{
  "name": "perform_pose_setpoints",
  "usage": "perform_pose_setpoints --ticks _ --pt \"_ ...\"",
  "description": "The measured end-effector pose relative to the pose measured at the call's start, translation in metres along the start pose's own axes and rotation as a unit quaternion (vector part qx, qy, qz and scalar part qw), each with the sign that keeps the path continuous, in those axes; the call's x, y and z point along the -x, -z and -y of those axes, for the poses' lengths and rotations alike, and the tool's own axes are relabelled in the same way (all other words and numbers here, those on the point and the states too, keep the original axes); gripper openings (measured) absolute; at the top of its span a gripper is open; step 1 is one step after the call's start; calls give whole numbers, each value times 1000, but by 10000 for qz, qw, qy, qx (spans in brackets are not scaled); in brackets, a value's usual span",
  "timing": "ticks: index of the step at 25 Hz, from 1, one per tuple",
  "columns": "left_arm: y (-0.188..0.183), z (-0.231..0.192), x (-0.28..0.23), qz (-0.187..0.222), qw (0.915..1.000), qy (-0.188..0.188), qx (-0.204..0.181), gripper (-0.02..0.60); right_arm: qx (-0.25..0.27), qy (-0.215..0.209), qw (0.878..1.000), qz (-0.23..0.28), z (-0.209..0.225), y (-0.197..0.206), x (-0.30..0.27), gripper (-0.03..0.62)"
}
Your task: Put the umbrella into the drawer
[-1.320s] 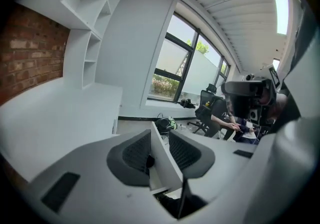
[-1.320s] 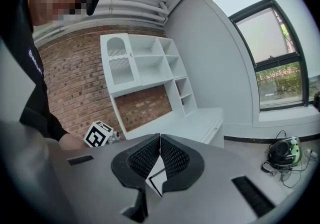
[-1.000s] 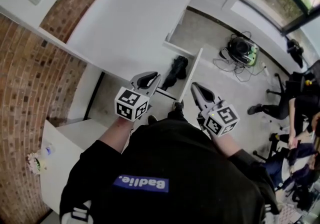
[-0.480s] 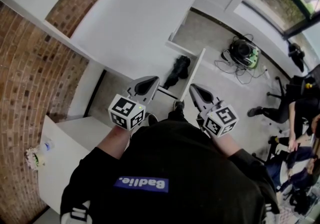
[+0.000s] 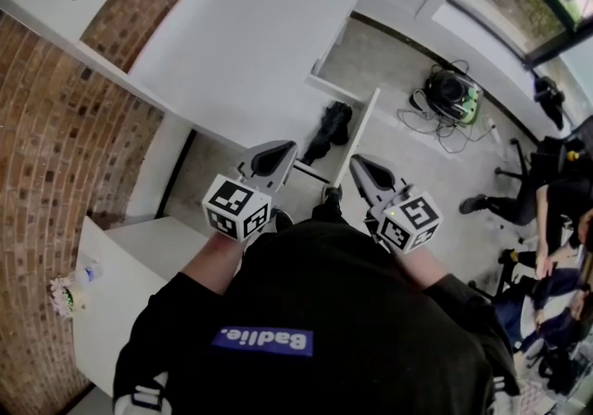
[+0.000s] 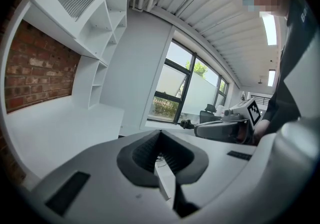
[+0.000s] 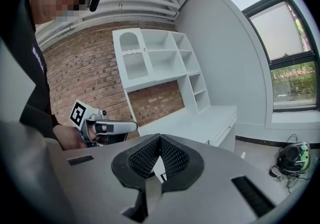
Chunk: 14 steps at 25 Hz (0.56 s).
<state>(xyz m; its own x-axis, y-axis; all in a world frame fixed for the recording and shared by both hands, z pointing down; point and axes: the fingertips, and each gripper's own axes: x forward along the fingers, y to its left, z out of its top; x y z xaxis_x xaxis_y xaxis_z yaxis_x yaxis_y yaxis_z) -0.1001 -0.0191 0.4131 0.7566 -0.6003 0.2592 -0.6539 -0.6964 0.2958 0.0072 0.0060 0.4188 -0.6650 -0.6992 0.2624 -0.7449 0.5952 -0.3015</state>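
Black folded umbrella (image 5: 329, 129) lies inside the open drawer (image 5: 359, 133), long axis parallel to its long white wall, floor open beyond; left gripper (image 5: 283, 152), right gripper (image 5: 359, 168) jaws together, empty, at near end.

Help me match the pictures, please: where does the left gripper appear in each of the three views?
Head view: the left gripper sits just left of centre, jaws shut.
Left gripper view: its own shut jaws fill the bottom centre.
Right gripper view: it is at lower left, pointing right.
Shared landmark: the white desk, also visible at the left gripper view's left and right of centre in the right gripper view.
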Motion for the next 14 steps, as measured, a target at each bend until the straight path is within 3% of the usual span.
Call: perform_pose_setpoints --ticks 14 --pt "2 -4 -3 -76 9999 44 64 3 -8 6 10000 5 2 -3 -4 29"
